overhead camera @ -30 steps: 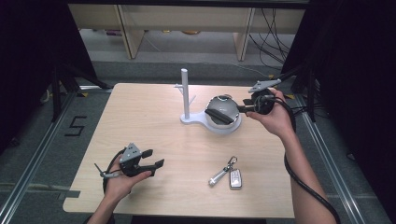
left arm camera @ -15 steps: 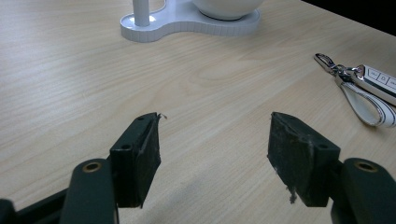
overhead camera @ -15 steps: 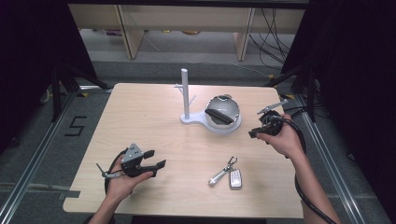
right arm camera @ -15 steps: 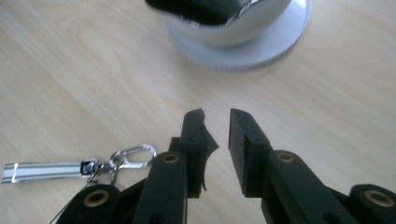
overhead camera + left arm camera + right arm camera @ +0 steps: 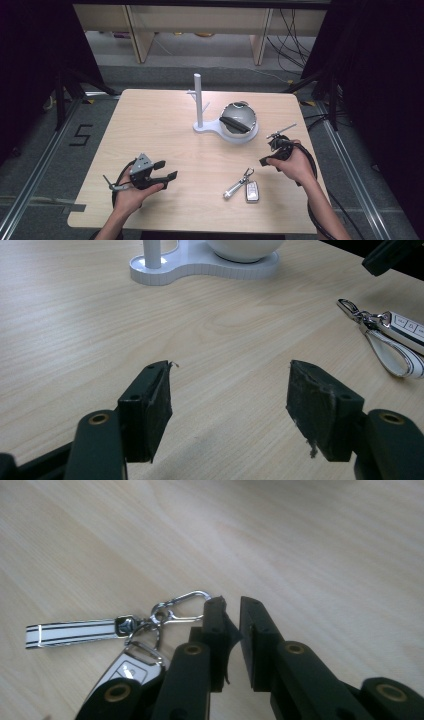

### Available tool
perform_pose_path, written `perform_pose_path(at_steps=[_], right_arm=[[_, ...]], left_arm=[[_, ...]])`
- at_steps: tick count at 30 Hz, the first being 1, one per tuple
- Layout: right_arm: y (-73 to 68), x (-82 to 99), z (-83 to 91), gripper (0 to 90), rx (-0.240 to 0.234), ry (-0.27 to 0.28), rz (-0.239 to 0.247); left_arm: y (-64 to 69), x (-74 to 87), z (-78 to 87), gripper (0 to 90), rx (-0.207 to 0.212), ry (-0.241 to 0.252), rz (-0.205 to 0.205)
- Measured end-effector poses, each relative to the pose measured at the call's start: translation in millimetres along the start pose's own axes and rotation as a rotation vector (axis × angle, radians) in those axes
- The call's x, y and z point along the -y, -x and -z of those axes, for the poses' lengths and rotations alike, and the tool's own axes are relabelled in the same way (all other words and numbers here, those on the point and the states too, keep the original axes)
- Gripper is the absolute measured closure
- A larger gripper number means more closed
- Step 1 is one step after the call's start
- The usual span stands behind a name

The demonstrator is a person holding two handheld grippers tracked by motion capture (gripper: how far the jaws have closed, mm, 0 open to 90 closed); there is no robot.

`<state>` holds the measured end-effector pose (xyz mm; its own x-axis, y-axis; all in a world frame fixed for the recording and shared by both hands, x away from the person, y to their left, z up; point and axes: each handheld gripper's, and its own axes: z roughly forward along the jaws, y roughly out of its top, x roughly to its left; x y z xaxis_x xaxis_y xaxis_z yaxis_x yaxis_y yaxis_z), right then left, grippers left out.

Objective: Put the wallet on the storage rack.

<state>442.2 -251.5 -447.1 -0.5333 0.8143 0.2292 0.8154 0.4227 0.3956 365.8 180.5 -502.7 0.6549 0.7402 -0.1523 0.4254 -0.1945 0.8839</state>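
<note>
A bunch of keys point(image 5: 245, 187) with a car fob, a carabiner and a striped strap lies near the table's front right; it also shows in the left gripper view point(image 5: 395, 335). My right gripper point(image 5: 264, 161) hovers just right of it. In the right gripper view its jaws point(image 5: 231, 611) have just been closing to a thin slit with nothing between them, and the carabiner point(image 5: 180, 605) sits just left of the tips. My left gripper point(image 5: 169, 169) rests at the front left, open and empty point(image 5: 230, 390).
A white stand point(image 5: 198, 100) with an upright post and a bowl point(image 5: 239, 120) holding a dark object sits at the table's centre back point(image 5: 200, 262). Bare wood lies between the two hands. Dark shelving and cables stand beyond the far edge.
My right hand came away from the bowl and dropped toward the front right, beside the keys, its jaws narrowing. The left hand has stayed put.
</note>
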Motion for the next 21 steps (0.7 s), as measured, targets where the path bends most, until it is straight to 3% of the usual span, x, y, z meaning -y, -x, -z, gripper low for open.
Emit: perform_pose_path(at_steps=[3,5,10,12,13,15,17,21], right_arm=[[-0.7,-0.5,-5.0,83.2,0.003,0.0,0.022],[-3.2,-0.8,-6.0,83.2,-0.005,-0.01,0.002],[-3.7,-0.2,-8.8,82.3,-0.011,-0.01,0.011],[-4.6,0.8,-8.5,81.6,0.007,0.007,0.014],[-7.0,1.3,-7.6,81.5,-0.007,-0.008,-0.017],[-3.4,1.8,-8.1,81.1,0.005,0.007,0.016],[-5.2,2.8,-8.4,80.9,0.003,-0.005,-0.006],[-4.5,1.9,-9.6,80.8,0.008,-0.007,-0.006]], left_arm=[[0.4,-0.4,-0.8,33.6,0.004,0.004,0.004],[0.6,-0.5,-0.6,33.6,0.004,0.004,0.001],[0.7,-0.2,-0.3,33.7,0.011,0.009,0.003],[1.3,-0.4,0.1,33.7,0.005,0.006,0.001],[1.6,-0.4,0.2,33.6,0.005,0.006,0.001],[2.3,-0.1,0.2,33.7,0.005,0.009,0.002],[2.9,0.0,0.5,33.7,0.007,0.009,0.001],[4.2,0.3,1.1,33.7,0.004,0.004,-0.002]])
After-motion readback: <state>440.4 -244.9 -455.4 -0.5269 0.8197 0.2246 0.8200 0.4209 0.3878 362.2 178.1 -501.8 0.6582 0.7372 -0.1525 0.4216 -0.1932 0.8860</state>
